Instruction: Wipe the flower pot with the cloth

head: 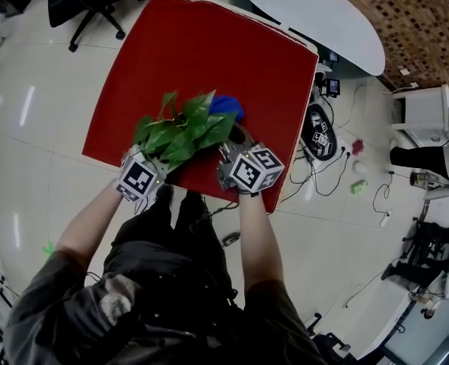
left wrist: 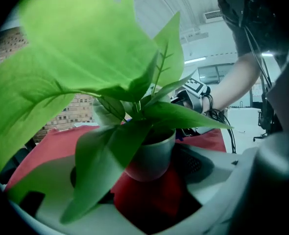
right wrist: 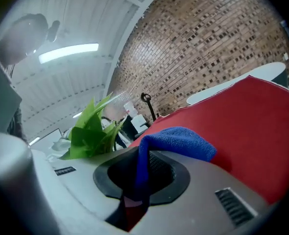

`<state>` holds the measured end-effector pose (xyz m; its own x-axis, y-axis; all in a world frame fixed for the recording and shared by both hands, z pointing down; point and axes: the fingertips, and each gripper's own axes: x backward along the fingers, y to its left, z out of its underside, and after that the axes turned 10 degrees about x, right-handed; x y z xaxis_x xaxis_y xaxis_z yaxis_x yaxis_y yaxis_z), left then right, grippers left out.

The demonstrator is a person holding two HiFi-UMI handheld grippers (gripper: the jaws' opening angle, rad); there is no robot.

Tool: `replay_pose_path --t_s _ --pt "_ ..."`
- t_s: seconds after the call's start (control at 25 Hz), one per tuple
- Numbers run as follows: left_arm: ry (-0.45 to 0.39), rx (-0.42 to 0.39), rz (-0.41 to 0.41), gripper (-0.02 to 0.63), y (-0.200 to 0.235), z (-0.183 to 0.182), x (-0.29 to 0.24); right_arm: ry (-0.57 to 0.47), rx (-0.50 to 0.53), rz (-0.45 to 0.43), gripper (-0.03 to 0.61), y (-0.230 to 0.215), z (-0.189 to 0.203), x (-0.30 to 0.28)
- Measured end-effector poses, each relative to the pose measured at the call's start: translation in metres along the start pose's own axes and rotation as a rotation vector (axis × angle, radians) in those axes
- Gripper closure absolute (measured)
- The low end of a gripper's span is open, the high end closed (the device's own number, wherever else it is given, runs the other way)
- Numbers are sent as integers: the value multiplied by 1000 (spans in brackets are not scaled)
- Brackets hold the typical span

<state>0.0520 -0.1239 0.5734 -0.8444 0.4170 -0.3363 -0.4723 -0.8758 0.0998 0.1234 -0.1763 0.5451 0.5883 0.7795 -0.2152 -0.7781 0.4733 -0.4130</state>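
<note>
Left tool (left wrist: 147, 180) clamps flower pot (left wrist: 152, 155), right tool (right wrist: 134, 190) pinches blue cloth (right wrist: 176, 141), both over red desk (head: 209, 52). Leaves (head: 180, 128) block pot from above.

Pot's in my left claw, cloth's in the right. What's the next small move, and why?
Probably bring the right claw, which pinches the blue cloth, across onto the side of the grey pot. The left claw has the pot between its jaws, and the cloth is not on it yet.

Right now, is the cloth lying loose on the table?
No, the blue cloth is pinched between the fingers of the right gripper, bunched up over one of them.
</note>
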Motion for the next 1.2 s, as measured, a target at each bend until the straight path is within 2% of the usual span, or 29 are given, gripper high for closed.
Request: replay_pose_path --t_s 0.2,0.84,1.04,1.2 --pt "0 8 5 201 9 2 2 16 -34 -27 529 9 16 8" --pt "28 -56 132 196 12 13 22 17 -95 -11 529 74 65 33" --pt "31 -100 111 190 10 8 23 42 -81 -34 528 81 66 35" --pt "46 -84 88 178 3 9 28 55 -71 -42 528 83 65 40"
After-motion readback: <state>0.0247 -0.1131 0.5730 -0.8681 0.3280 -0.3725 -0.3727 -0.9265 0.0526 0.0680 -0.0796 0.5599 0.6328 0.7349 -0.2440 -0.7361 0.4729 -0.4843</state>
